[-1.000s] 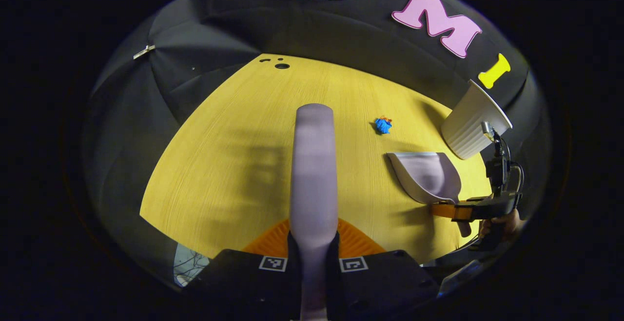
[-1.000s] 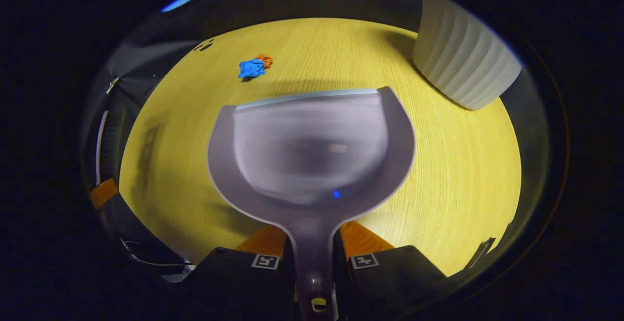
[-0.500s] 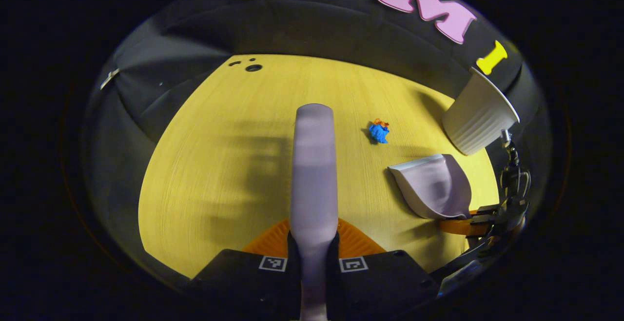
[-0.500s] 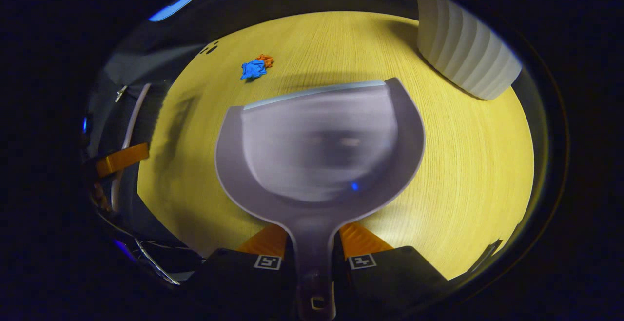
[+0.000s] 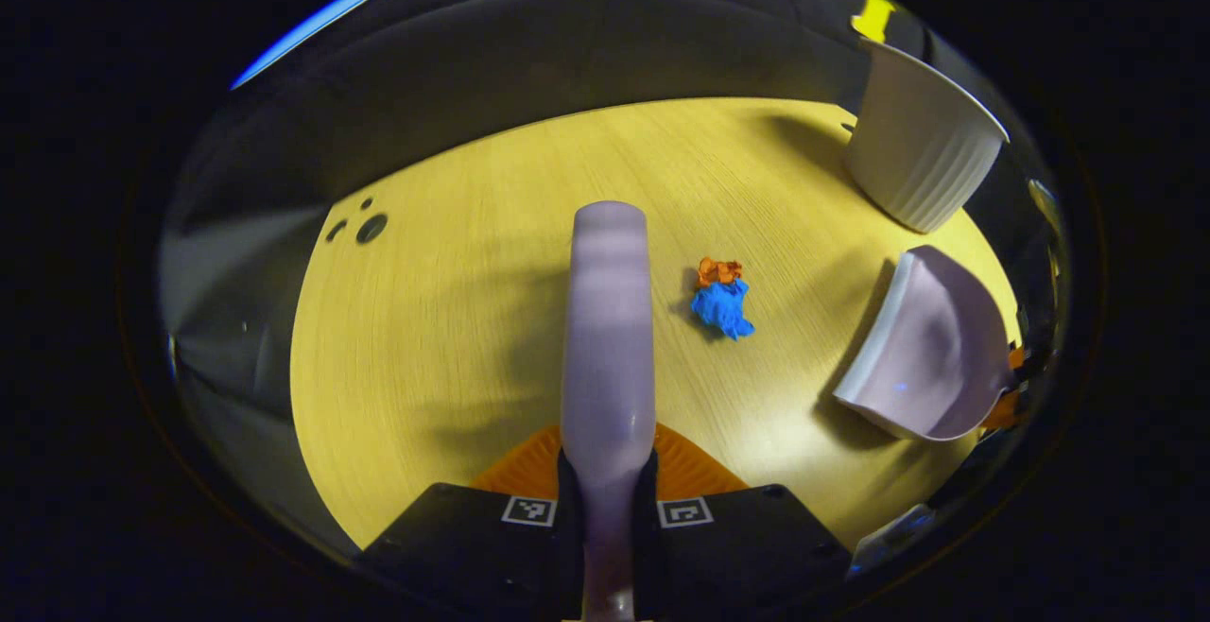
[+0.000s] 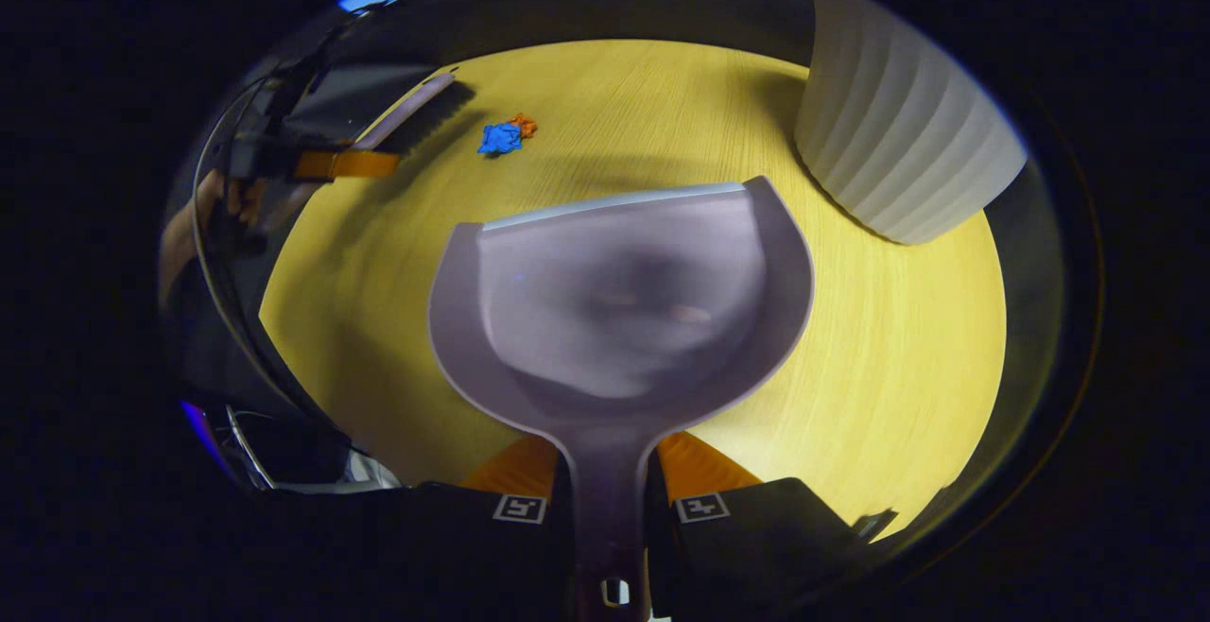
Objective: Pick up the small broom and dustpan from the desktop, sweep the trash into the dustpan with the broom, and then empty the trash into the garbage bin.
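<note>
Lilac broom (image 5: 608, 319) pinched in left hand-held gripper (image 5: 608, 499), dustpan (image 6: 619, 305) in right hand-held gripper (image 6: 610, 509). Crumpled blue-orange trash (image 5: 721, 299) between both on table (image 5: 454, 319), near bin (image 5: 922, 164). Best: pan lip flat beside trash, short strokes inward.

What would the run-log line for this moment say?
left: shut on broom | right: shut on dustpan | trash: unswept on desktop | bin: upright

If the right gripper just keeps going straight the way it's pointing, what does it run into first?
Probably bare desktop. The right gripper holds the dustpan, whose front lip leads over open wood. The trash lies off to the left of that line, the garbage bin to the right. Depth is hard to judge.
</note>
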`<state>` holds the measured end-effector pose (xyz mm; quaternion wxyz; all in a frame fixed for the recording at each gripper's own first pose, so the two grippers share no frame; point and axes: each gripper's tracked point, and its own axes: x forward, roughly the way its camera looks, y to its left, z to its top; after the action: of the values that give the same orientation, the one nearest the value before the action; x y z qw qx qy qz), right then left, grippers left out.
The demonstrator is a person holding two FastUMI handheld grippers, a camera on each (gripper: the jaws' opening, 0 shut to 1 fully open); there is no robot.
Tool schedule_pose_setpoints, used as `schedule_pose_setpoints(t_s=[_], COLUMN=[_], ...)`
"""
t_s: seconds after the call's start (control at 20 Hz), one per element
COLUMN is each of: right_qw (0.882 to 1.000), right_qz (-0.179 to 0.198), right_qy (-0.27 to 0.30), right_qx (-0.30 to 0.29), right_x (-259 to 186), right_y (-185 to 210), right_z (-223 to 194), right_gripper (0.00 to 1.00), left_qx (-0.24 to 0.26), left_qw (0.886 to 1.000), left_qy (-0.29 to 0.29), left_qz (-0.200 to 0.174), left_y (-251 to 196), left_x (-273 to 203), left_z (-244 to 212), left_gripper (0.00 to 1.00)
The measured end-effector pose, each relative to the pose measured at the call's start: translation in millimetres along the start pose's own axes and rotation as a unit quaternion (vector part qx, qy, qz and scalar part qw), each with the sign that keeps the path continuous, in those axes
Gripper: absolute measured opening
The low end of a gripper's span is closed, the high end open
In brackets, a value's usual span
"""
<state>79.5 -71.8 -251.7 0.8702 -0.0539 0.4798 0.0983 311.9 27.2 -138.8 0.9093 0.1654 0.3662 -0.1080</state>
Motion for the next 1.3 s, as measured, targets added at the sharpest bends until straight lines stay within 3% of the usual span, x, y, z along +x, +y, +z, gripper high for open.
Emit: schedule_pose_setpoints(t_s=[0.3, 0.5, 0.6, 0.85, 1.15, 1.3], right_qw=[0.999, 0.998, 0.998, 0.997, 0.998, 0.998], right_qz=[0.006, 0.019, 0.023, 0.023, 0.021, 0.023], right_qy=[0.014, 0.016, 0.017, 0.020, 0.016, 0.011], right_qx=[-0.037, -0.050, -0.056, -0.065, -0.065, -0.061], right_x=[1.0, 8.8, 11.3, 19.4, 24.5, 26.3], right_y=[-4.7, 3.5, 5.8, 7.8, 6.3, 7.5], right_z=[-10.1, -7.0, -6.9, -6.7, -15.2, -11.4], right_gripper=[0.34, 0.34, 0.39, 0.34, 0.34, 0.30], left_qx=[0.125, 0.175, 0.180, 0.207, 0.222, 0.200], left_qw=[0.991, 0.981, 0.978, 0.963, 0.927, 0.928], left_qy=[0.028, 0.043, 0.051, 0.071, 0.123, 0.128], left_qz=[-0.027, -0.075, -0.096, -0.160, -0.276, -0.289], left_y=[-3.7, -21.8, -38.9, -87.6, -188.8, -211.3], left_x=[32.9, 36.3, 39.7, 30.5, -5.6, -15.4], left_z=[22.8, 22.0, 17.9, 0.1, -31.9, -40.4], left_gripper=[0.25, 0.25, 0.25, 0.25, 0.25, 0.24])
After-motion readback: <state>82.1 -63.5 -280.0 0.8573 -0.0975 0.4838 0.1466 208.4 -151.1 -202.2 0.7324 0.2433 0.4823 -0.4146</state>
